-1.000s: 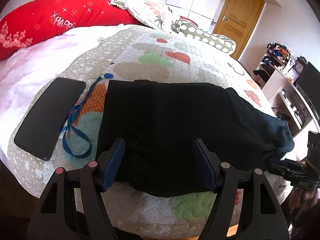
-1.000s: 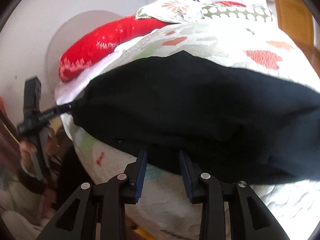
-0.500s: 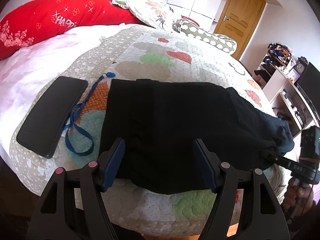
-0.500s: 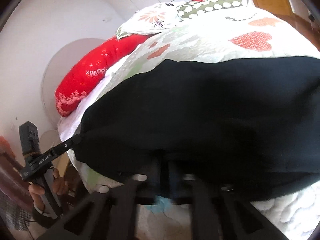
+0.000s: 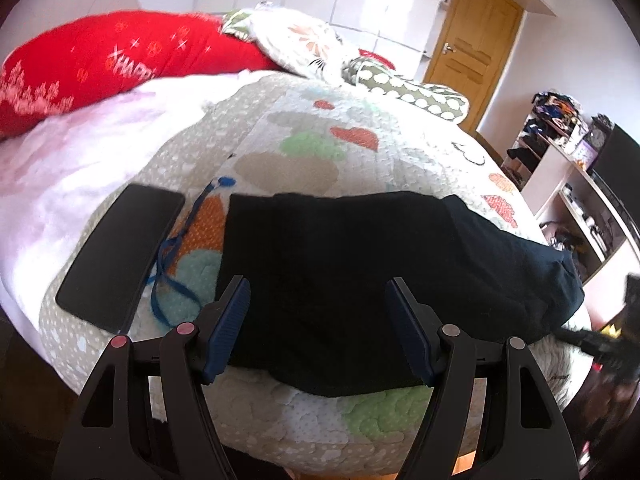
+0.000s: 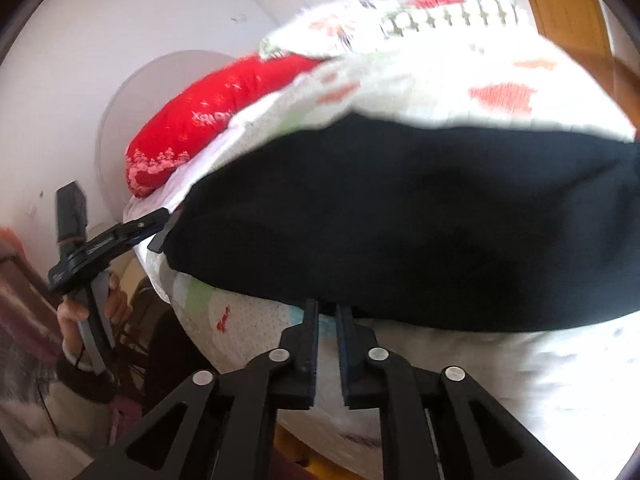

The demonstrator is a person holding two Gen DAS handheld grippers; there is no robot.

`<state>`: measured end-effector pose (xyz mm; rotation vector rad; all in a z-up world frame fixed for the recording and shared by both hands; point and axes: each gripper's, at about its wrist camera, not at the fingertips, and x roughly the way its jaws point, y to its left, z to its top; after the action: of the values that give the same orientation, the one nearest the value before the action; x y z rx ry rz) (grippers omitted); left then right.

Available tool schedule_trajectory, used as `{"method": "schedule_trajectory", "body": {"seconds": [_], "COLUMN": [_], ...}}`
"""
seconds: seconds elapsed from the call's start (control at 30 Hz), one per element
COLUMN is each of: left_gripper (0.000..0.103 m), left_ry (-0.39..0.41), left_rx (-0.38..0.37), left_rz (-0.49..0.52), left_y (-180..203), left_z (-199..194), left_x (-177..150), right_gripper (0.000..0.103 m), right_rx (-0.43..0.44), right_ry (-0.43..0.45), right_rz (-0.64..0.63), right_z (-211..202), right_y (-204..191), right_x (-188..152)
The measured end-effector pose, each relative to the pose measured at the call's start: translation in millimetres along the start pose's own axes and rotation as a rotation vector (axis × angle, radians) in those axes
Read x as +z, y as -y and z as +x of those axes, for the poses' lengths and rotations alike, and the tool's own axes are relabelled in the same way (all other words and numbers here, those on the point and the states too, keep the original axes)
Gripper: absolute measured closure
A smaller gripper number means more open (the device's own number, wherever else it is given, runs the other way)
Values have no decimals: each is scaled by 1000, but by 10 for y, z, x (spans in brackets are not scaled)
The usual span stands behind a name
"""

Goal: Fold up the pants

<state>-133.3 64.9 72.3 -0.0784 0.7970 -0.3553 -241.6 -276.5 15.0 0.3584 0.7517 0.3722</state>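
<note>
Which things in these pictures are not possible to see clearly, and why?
- Right gripper, right wrist view: its tips reach the pants edge; whether cloth is pinched is unclear, dark on dark.
- Left wrist view: right gripper blurred and cut by the edge.
- Pants layers: folds unreadable, fabric too dark.
- Phone: dark screen.

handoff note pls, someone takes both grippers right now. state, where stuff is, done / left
Left gripper: open, jaws wide, straddling the near left edge of the pants, not gripping.
Right gripper: fingers nearly closed at the near edge of the pants' right end; whether cloth is pinched cannot be told.
Pants: dark, lying flat across the quilt, apparently already folded into a long band; right end bunched near the bed edge.
Phone and blue lanyard lie just left of the pants, close to the left gripper.
Left to do: grip both near corners and fold the pants again.
</note>
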Motion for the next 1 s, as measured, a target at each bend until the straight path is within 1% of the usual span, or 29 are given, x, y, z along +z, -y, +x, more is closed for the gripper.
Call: {"method": "schedule_trajectory", "body": {"seconds": [0.07, 0.1, 0.17, 0.23, 0.27, 0.3, 0.4, 0.47, 0.5, 0.53, 0.57, 0.67, 0.73, 0.83, 0.9, 1.0], "left_gripper": [32, 32, 32, 32, 32, 32, 32, 32, 32, 32, 32, 32, 32, 32, 32, 32], "left_ry": [-11, -21, -44, -68, -65, -59, -66, -62, -48, -41, -35, -41, -42, -45, -52, -61], "left_rx": [10, 16, 26, 70, 78, 91, 86, 102, 119, 122, 112, 61, 62, 54, 47, 58], "left_rz": [11, 8, -3, -7, 1, 14, 27, 35, 50, 59, 67, 77, 91, 103, 106, 114], "left_y": [41, 48, 40, 5, -9, -23, -44, -13, 37, 69, 110, 250, 333, 442, 507, 566], "left_z": [94, 160, 279, 406, 419, 428, 406, 370, 337, 321, 305, 319, 365, 454, 534, 645], "left_x": [-1, -3, -25, -64, -79, -88, -83, -67, -51, -45, -32, 29, 56, 94, 112, 120], "right_gripper": [92, 92, 92, 92, 92, 92, 95, 95, 95, 93, 93, 90, 88, 87, 87, 87], "right_rx": [-112, -139, -185, -295, -376, -398, -380, -383, -393, -381, -378, -408, -417, -454, -472, -495], "right_ry": [48, 56, 58, 45, 29, 46, 87, 107, 111, 111, 115, 143, 158, 143, 150, 124], "right_rz": [-33, -39, -27, -30, -23, -6, 104, 145, 153, 158, 160, 126, 125, 143, 152, 155], "right_z": [-102, -96, -9, 105, 138, 105, -146, -262, -316, -351, -380, -476, -459, -386, -380, -300], "right_y": [46, 76, 212, 420, 582, 698, 1078, 1190, 1196, 1195, 1170, 1092, 1081, 1145, 1199, 1272], "right_x": [60, 81, 129, 144, 136, 130, 121, 129, 138, 150, 165, 256, 306, 350, 354, 373]}}
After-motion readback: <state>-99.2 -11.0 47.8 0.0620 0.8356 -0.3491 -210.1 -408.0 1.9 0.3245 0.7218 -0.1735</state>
